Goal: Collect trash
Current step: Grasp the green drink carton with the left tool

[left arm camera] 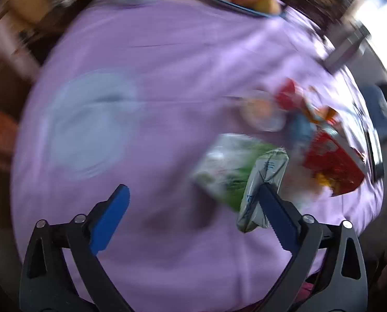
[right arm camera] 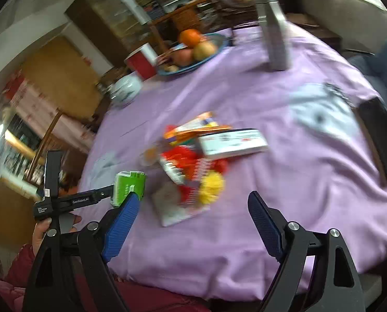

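A pile of trash lies on the purple tablecloth (left arm camera: 172,83): red and orange wrappers (left arm camera: 331,163), a clear cup (left arm camera: 263,114) and a white box (right arm camera: 232,143). My left gripper (left arm camera: 193,195) is open above the table. A green and white packet (left arm camera: 245,171) hangs against its right finger (left arm camera: 274,213), not clamped. In the right wrist view that green packet (right arm camera: 128,187) shows at the left gripper's tip. My right gripper (right arm camera: 193,202) is open and empty, just short of the pile's red and yellow wrappers (right arm camera: 206,179).
A white plate (left arm camera: 89,122) lies left of the pile. A blue fruit bowl (right arm camera: 193,49), a red cup (right arm camera: 141,59), a teapot (right arm camera: 126,91) and a metal bottle (right arm camera: 274,33) stand at the far side. A black phone (right arm camera: 383,137) and a pale paper (right arm camera: 321,111) lie at right.
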`<move>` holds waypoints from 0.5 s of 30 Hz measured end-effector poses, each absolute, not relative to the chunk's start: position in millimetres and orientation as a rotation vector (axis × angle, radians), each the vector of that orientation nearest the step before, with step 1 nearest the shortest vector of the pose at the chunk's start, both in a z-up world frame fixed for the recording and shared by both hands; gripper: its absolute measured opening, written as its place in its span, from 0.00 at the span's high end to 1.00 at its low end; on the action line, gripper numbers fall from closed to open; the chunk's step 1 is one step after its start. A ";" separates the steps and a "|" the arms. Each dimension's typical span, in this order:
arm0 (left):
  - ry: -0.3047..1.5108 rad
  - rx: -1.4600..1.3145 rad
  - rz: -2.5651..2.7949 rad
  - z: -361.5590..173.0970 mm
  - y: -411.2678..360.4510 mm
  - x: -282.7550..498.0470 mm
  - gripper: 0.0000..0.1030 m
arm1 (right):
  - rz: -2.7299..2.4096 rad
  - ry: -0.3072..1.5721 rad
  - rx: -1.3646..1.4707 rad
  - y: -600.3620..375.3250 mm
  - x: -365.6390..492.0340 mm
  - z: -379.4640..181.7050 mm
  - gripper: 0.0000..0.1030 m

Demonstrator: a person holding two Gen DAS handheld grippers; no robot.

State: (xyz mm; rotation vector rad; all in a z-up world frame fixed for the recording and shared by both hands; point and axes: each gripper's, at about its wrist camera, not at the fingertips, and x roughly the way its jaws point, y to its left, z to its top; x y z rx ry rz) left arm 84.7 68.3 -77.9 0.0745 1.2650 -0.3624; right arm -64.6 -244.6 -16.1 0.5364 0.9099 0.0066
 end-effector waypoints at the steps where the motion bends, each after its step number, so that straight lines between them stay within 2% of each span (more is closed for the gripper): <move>1: 1.262 0.054 -0.320 -75.0 84.3 84.9 0.06 | 0.033 0.911 0.524 -237.7 -58.3 -15.3 0.18; 6: 1.223 0.042 -0.200 -62.2 128.3 75.4 0.07 | 0.108 0.911 0.482 -214.3 -40.9 -9.3 0.18; 15: 1.198 0.118 -0.329 -58.8 86.2 62.1 0.07 | 0.080 0.894 0.496 -214.3 -44.1 -5.8 0.18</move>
